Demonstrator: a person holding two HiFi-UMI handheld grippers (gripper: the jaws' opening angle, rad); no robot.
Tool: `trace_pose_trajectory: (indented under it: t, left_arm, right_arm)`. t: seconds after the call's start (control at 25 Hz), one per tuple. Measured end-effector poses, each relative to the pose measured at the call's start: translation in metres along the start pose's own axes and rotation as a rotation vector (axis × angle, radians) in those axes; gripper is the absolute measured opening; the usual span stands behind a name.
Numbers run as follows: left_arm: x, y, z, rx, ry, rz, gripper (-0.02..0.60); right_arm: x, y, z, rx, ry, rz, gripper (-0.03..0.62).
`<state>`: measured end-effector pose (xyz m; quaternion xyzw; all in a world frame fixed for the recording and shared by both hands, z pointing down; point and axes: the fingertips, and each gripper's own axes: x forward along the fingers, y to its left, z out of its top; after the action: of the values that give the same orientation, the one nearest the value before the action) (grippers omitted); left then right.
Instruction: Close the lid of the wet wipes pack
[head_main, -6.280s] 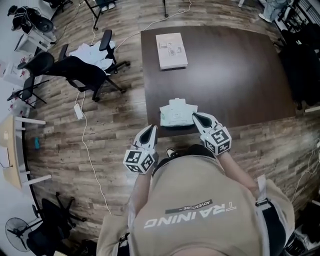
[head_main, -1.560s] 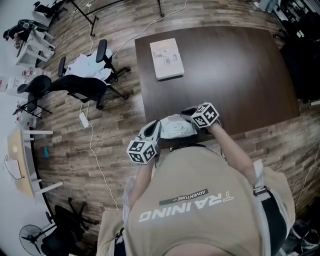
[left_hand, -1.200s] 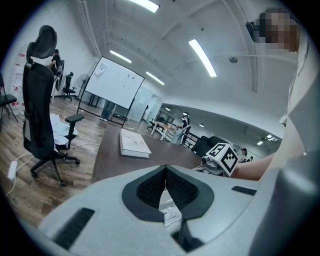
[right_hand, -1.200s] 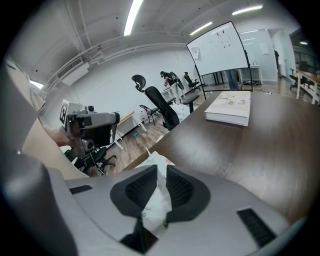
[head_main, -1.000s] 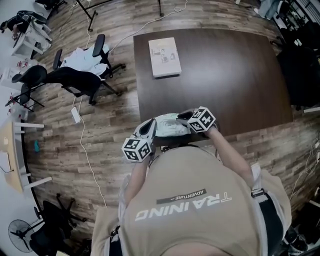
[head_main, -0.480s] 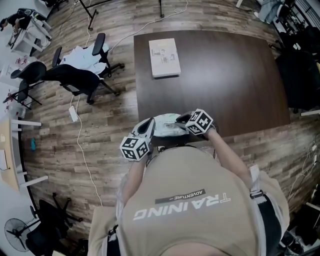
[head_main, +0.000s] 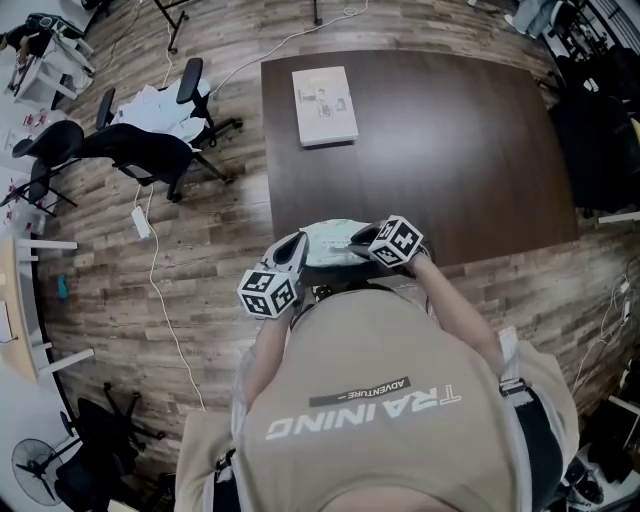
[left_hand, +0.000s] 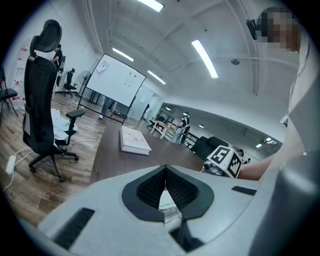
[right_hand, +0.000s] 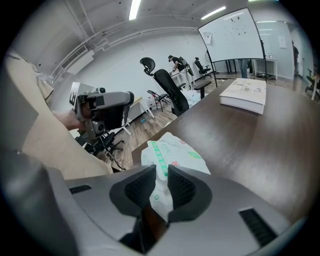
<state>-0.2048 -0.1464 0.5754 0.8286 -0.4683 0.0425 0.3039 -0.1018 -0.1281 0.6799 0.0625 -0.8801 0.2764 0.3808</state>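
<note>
Wipes pack (head_main: 330, 243) is lying at the near edge of the tabletop (head_main: 460, 150), spanning the space between the two hand-held grippers. The dark brown tabletop is stretching far beyond both of them. A black chair (head_main: 140, 150) is standing on the wood floor (head_main: 200, 250), well off to the left of the left hand-held gripper (head_main: 298, 240). A pale book (head_main: 324, 92) is lying flat well beyond both grippers, near the tabletop's far left corner.

The pack is showing white film with green print and is bulging up just ahead of the right hand-held gripper (head_main: 356, 240). This gripper is reaching in from the pack's right end, and its jaws are pinching a white part of the pack (right_hand: 175, 152). I cannot tell whether that part is the lid.

The left hand-held gripper (left_hand: 165, 168) is sitting at the pack's left end. Its jaws are pressing together at the tips, and a strip of the pack (left_hand: 167, 206) is showing through the gap beneath them.
</note>
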Motion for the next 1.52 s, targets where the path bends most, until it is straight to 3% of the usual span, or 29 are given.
trace_pose_trajectory:
  t: [0.6, 0.88, 1.04, 1.52]
  left_arm:
    - [-0.001, 0.004, -0.01, -0.024, 0.024, 0.004, 0.009]
    - [0.0, 0.006, -0.013, -0.03, 0.032, 0.006, 0.009]
    - [0.001, 0.005, -0.012, -0.059, 0.023, -0.011, 0.009]
    - [0.001, 0.008, -0.003, -0.079, -0.022, -0.013, 0.009]
  right_arm:
    - [0.017, -0.004, -0.019, 0.053, 0.028, -0.013, 0.045]
    - [0.019, -0.007, -0.02, -0.008, 0.042, -0.066, 0.02]
    - [0.016, -0.003, -0.016, -0.095, 0.06, -0.114, 0.02]
    - [0.008, 0.004, 0.018, -0.035, -0.039, -0.082, 0.02]
